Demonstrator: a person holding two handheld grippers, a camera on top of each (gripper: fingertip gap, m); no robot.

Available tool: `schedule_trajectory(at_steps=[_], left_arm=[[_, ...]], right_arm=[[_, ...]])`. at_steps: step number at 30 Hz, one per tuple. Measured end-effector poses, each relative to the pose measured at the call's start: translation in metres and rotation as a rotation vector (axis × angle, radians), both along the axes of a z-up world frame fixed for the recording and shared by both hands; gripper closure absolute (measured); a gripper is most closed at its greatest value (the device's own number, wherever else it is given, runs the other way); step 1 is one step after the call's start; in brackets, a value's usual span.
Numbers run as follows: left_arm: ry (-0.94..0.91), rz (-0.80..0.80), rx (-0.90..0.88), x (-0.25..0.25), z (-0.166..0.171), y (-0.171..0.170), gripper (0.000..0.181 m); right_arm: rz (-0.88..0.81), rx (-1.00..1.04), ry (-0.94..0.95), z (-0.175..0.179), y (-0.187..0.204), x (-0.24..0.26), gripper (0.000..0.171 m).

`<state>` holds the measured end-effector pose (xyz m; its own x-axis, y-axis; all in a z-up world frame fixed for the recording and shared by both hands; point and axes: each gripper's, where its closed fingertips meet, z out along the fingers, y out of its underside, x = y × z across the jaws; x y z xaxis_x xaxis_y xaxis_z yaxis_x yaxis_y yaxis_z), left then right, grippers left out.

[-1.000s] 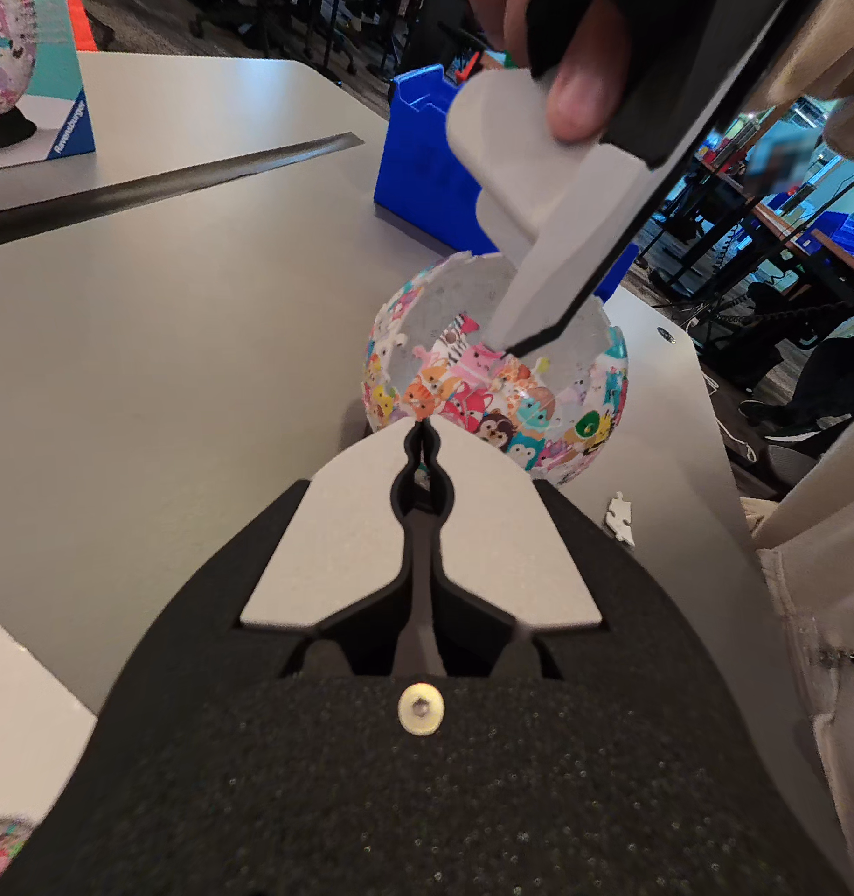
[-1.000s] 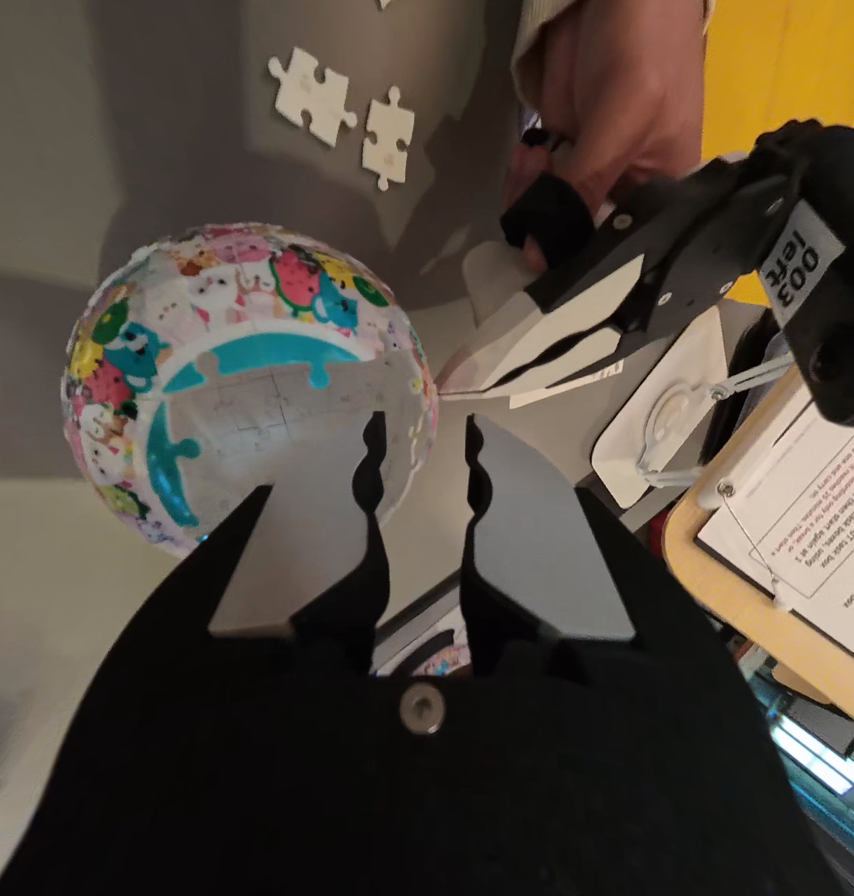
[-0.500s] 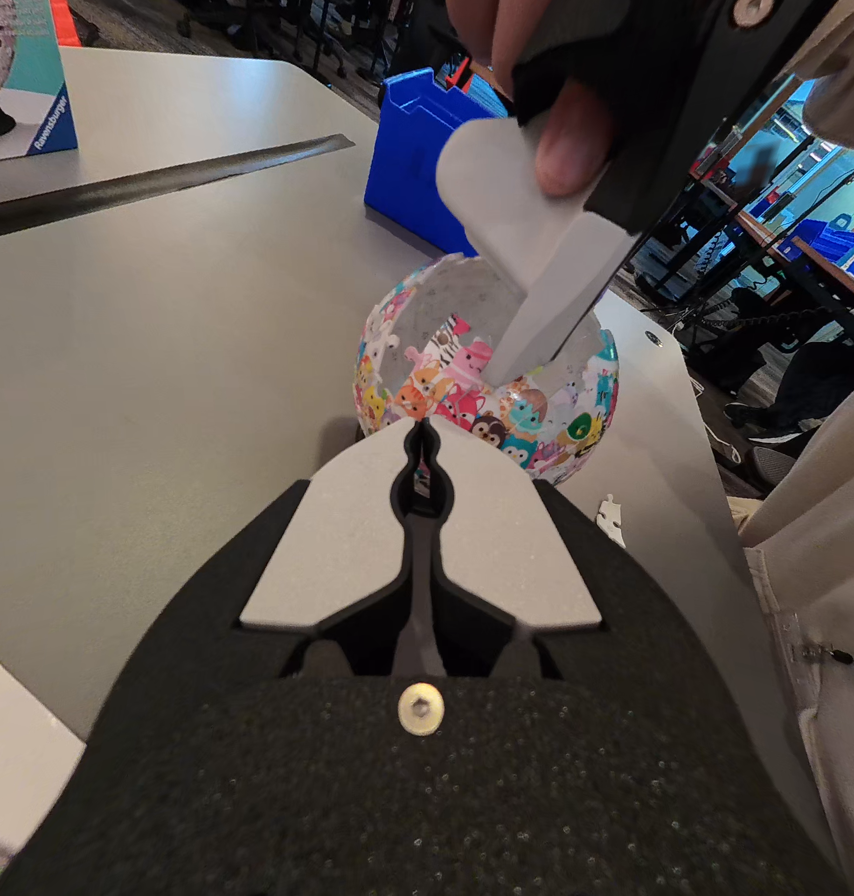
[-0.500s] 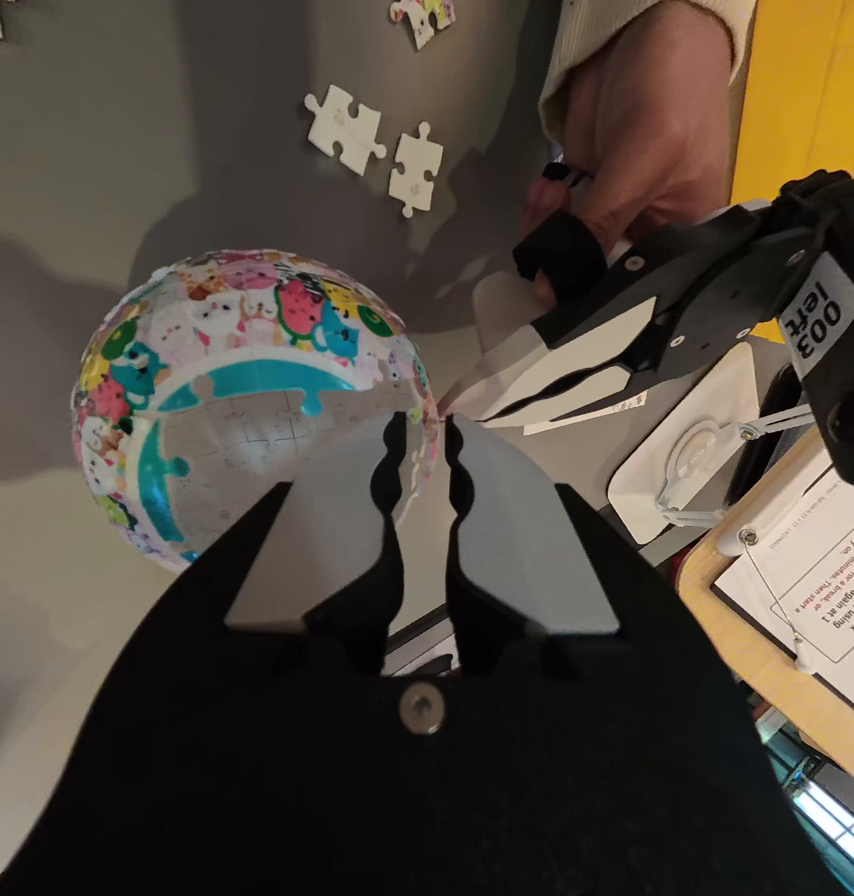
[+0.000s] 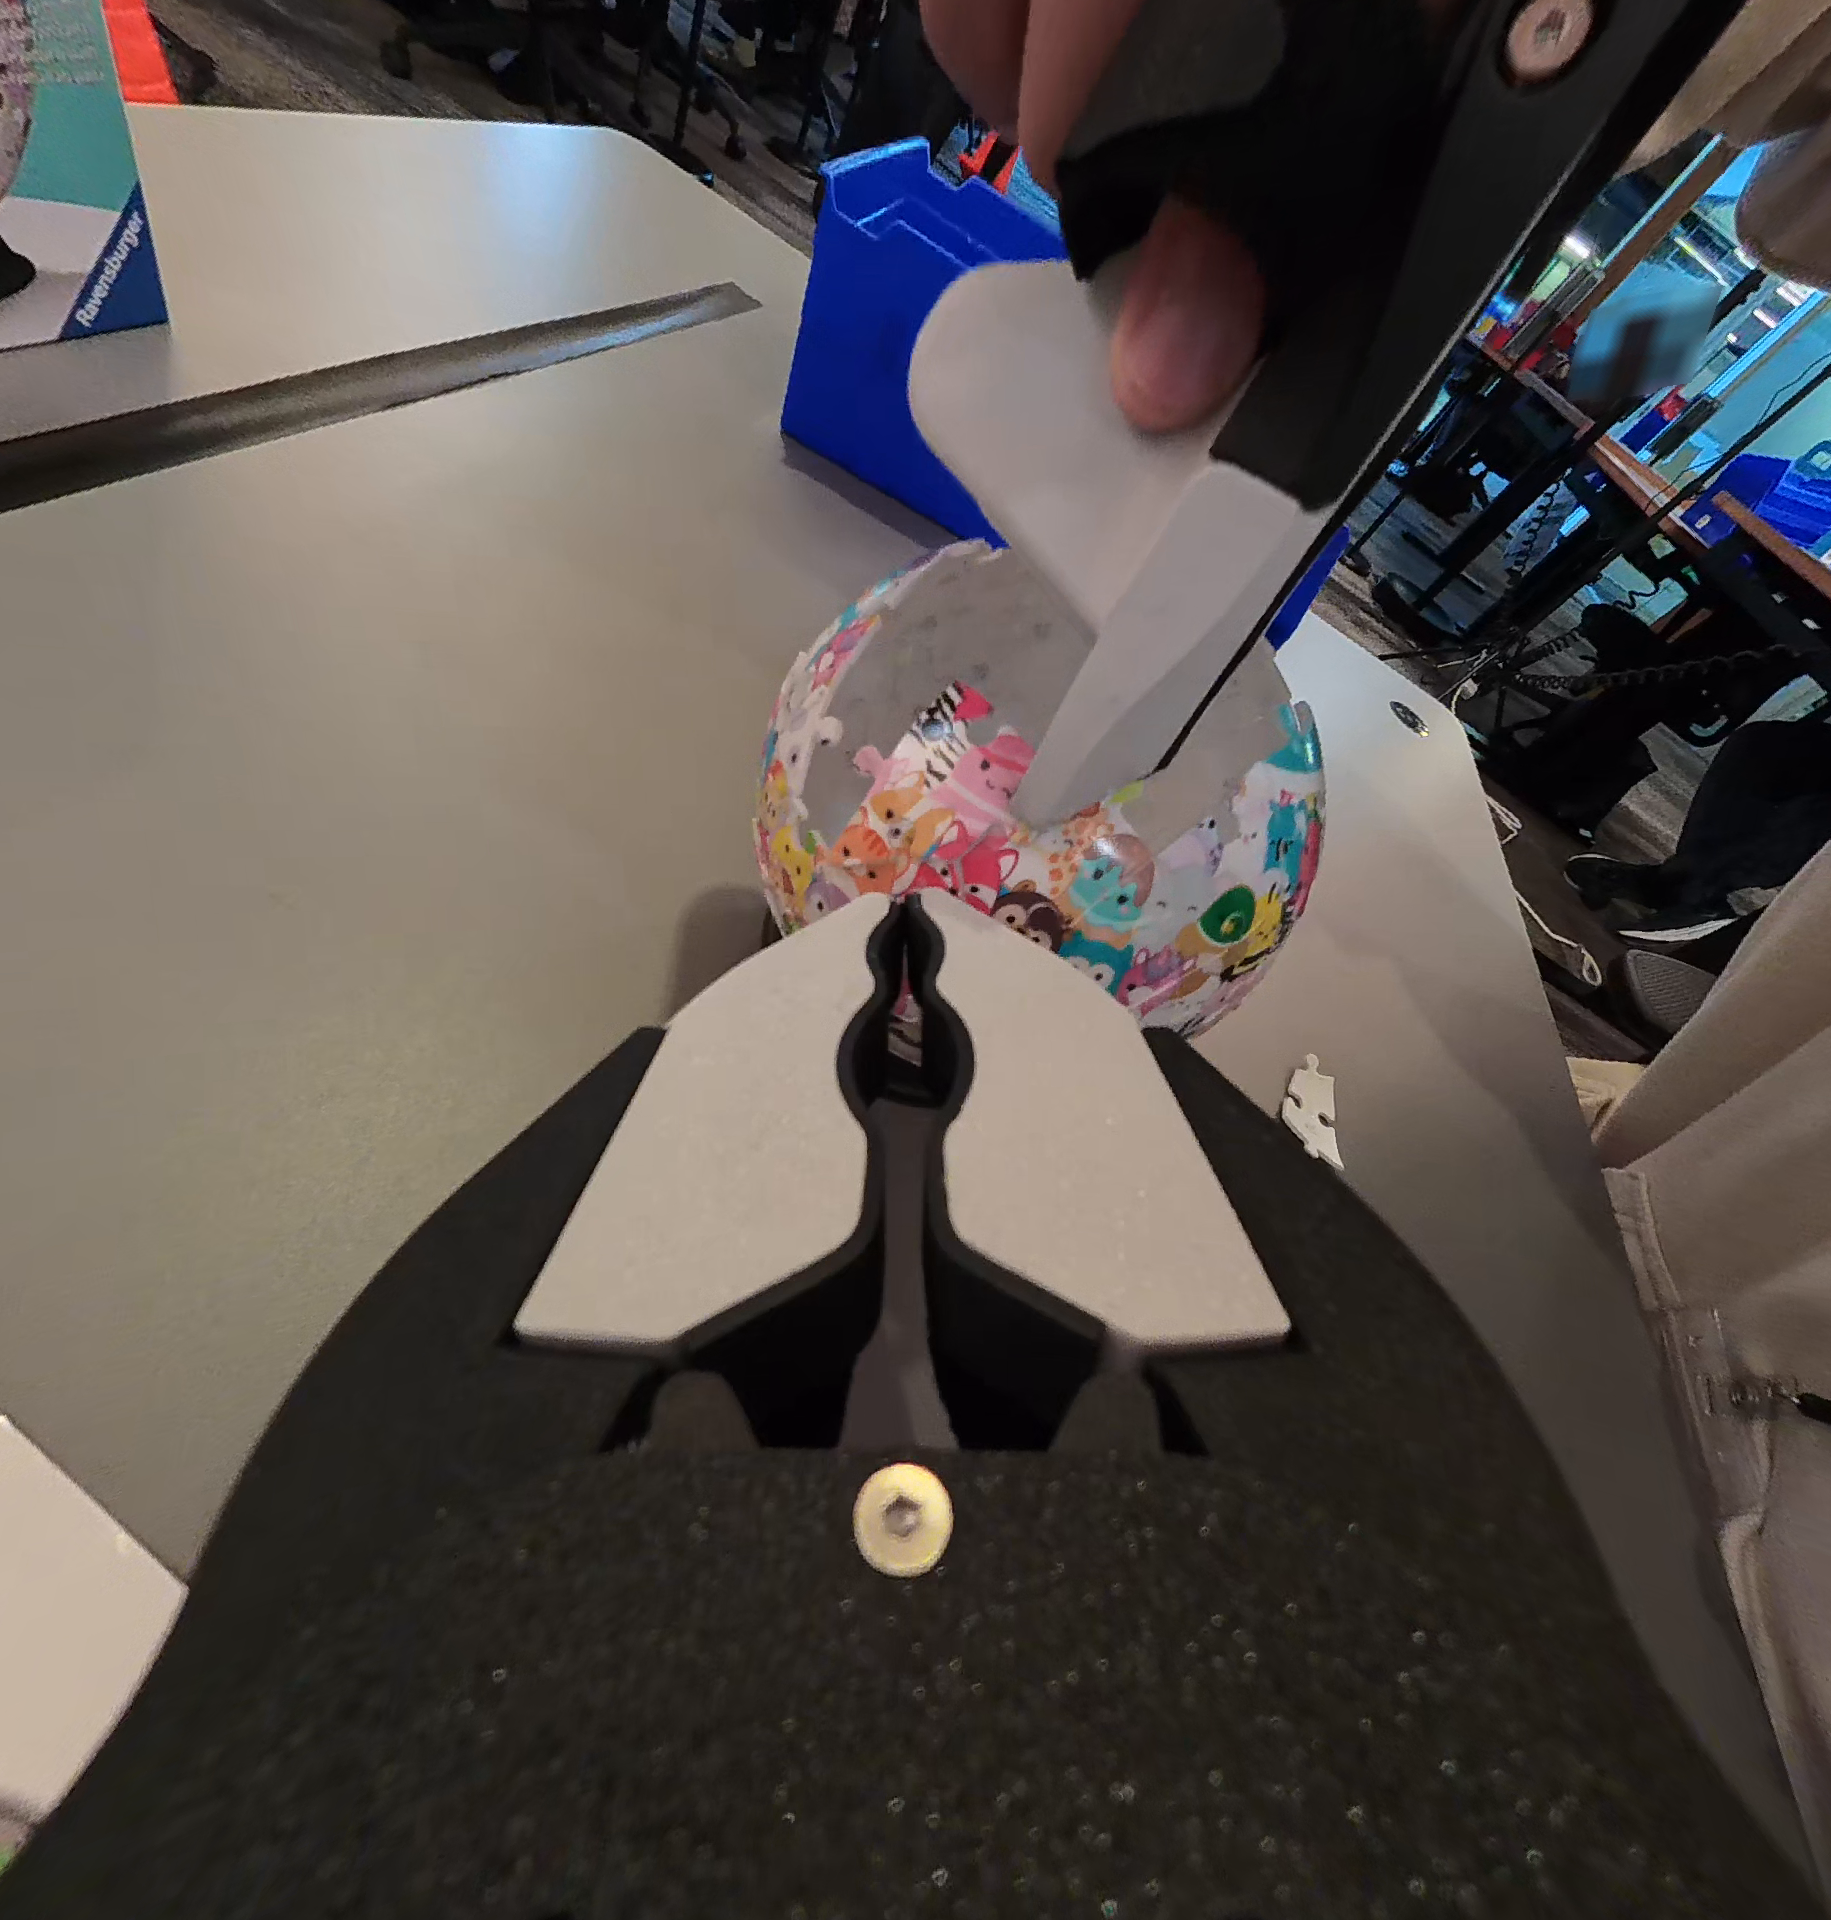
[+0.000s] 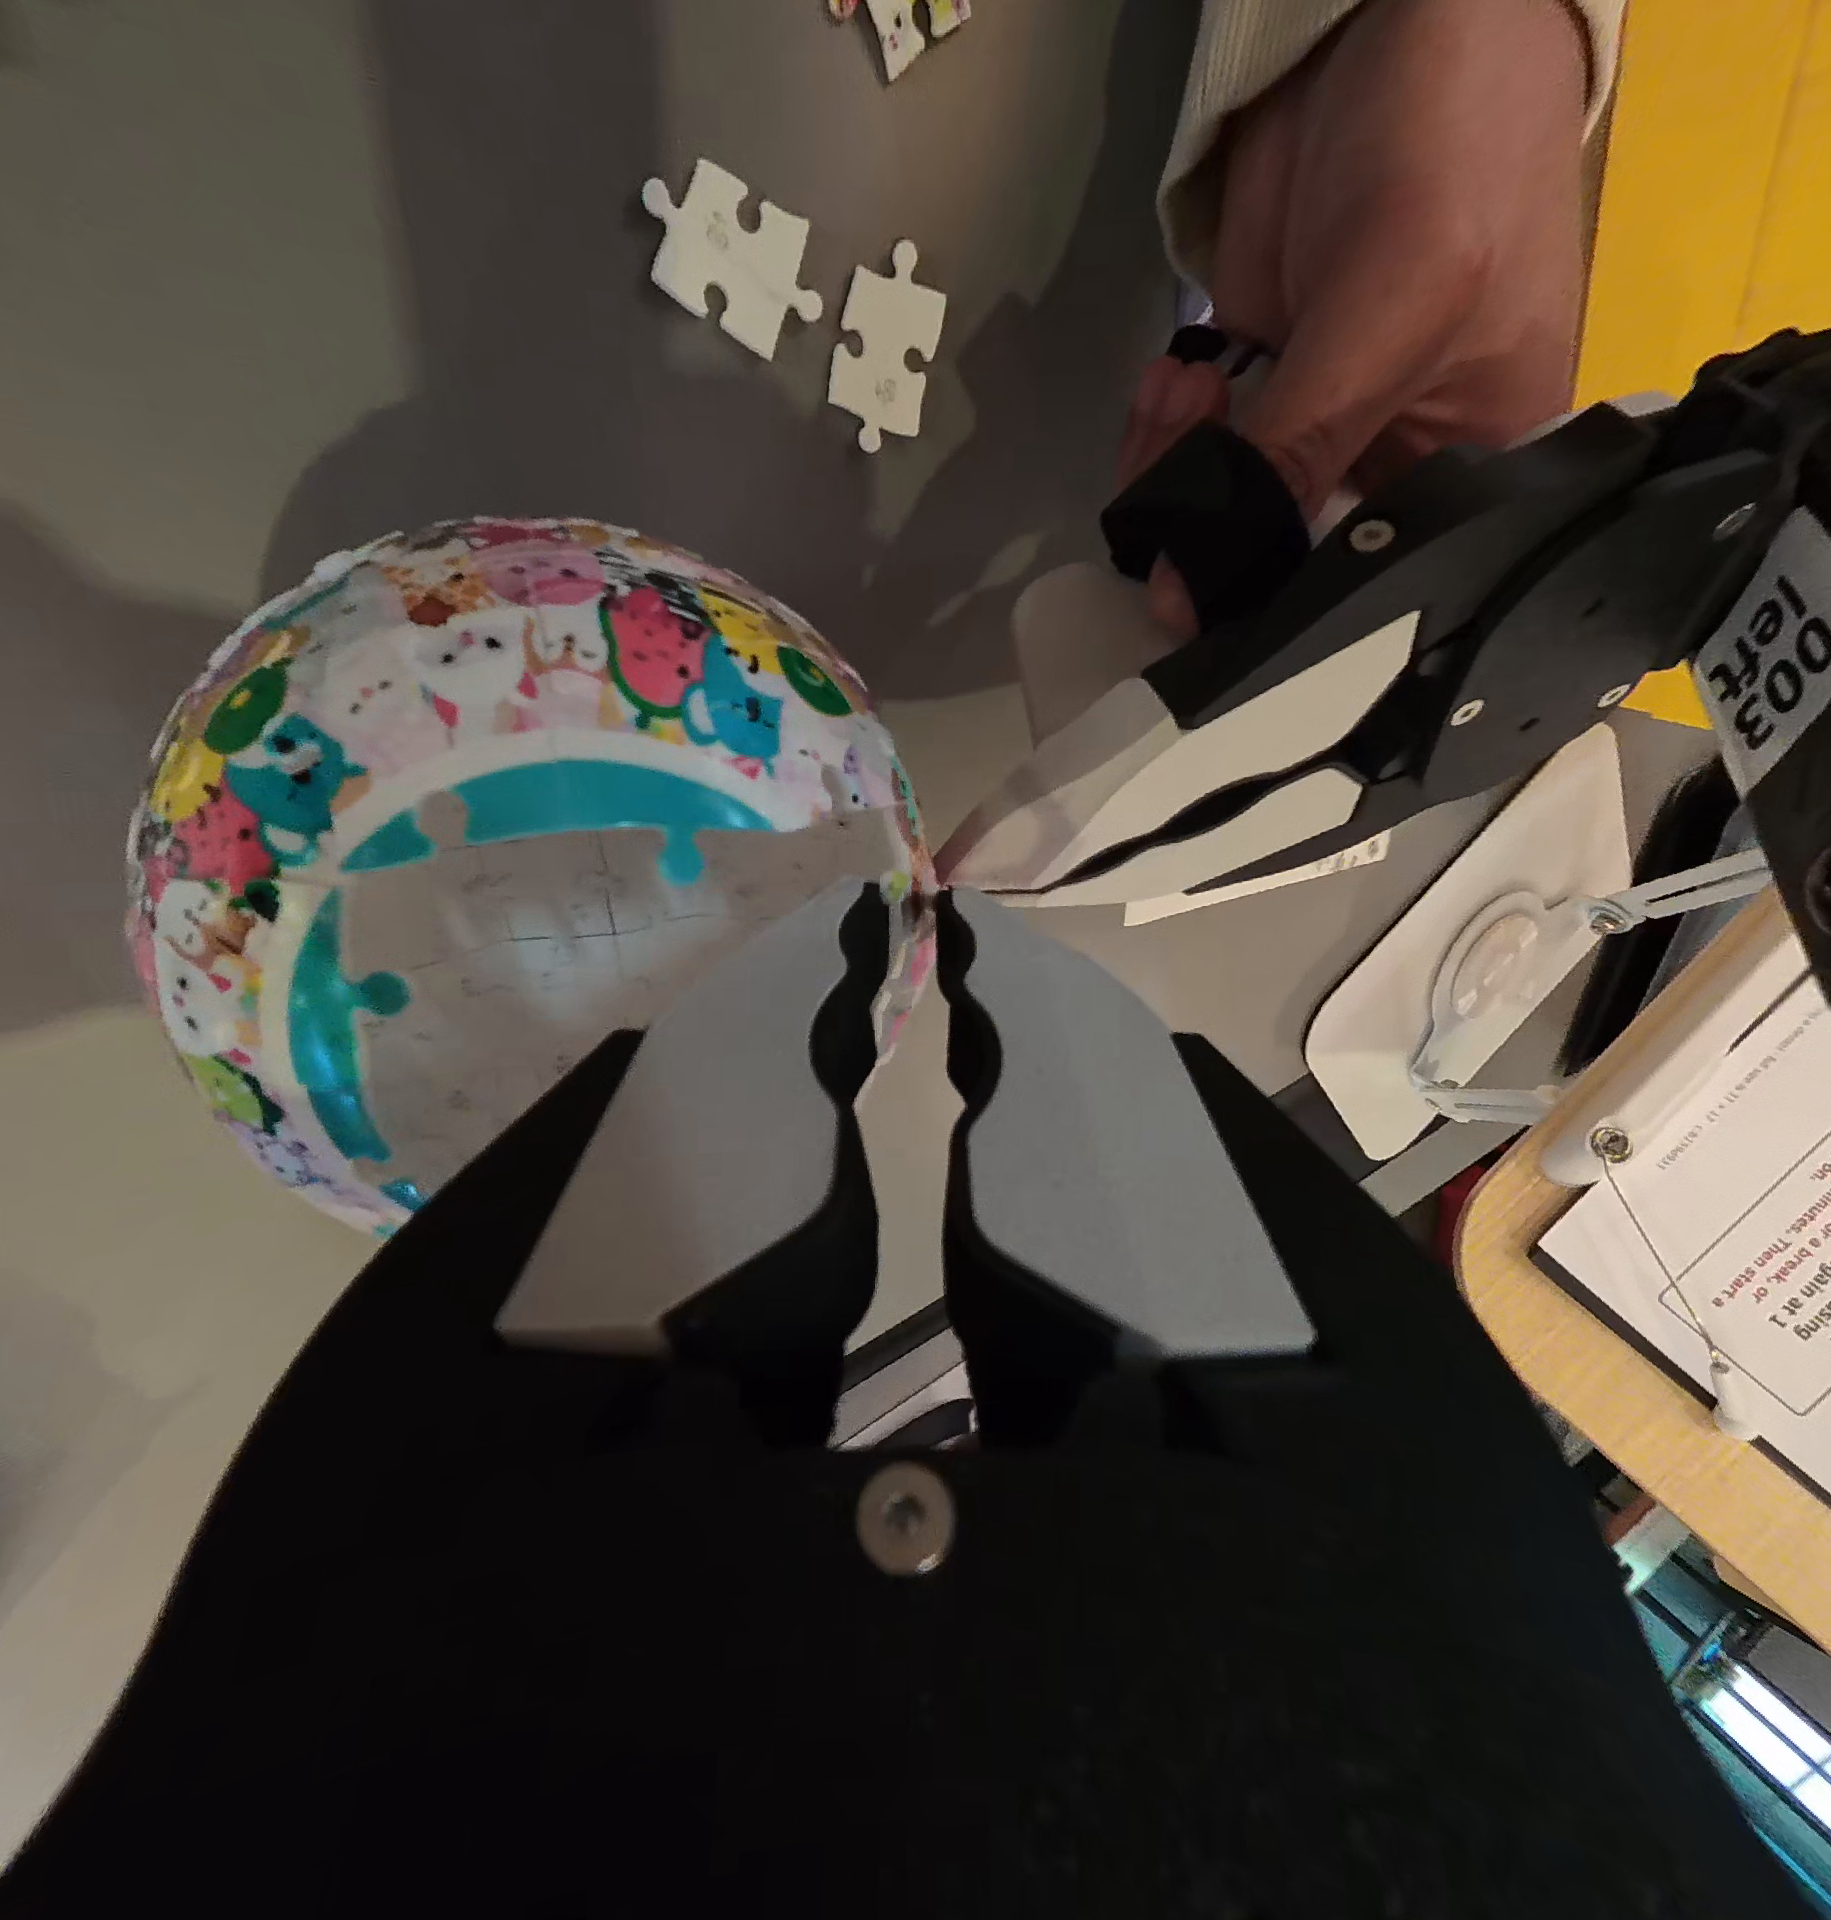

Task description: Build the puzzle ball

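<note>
Right gripper (image 6: 906,904) pinches the puzzle ball's (image 6: 495,727) rim at frame centre (left gripper (image 6: 958,883), closed and empty, just beside).

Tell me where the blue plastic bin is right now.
In the left wrist view, the blue plastic bin stands on the grey table, directly behind the colourful half-built puzzle ball.

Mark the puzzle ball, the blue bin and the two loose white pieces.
puzzle ball (image 5: 994,894): left wrist view, printed outer shell.
blue bin (image 5: 890,343): left wrist view, near wall.
two loose white pieces (image 6: 729,255): right wrist view, larger piece's middle.
</note>
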<state>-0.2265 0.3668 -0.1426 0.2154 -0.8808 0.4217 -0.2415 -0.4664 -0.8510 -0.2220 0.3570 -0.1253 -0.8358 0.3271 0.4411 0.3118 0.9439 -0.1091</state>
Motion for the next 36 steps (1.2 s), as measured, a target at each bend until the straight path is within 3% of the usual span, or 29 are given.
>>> schedule_trajectory(at_steps=[6, 11, 18, 36], left_arm=[[-0.001, 0.023, 0.009, -0.003, 0.001, 0.005, 0.181], [-0.027, 0.04, 0.002, -0.002, 0.004, 0.009, 0.181], [-0.018, 0.03, 0.014, 0.004, 0.003, 0.007, 0.181], [-0.002, 0.036, 0.005, -0.001, -0.001, 0.01, 0.181]], right_arm=[[-0.022, 0.01, -0.051, 0.003, 0.005, 0.002, 0.146], [-0.037, 0.06, -0.065, 0.004, 0.015, 0.007, 0.144], [-0.02, 0.066, -0.063, 0.001, 0.014, 0.006, 0.166], [0.034, 0.077, -0.033, 0.004, 0.013, 0.005, 0.168]])
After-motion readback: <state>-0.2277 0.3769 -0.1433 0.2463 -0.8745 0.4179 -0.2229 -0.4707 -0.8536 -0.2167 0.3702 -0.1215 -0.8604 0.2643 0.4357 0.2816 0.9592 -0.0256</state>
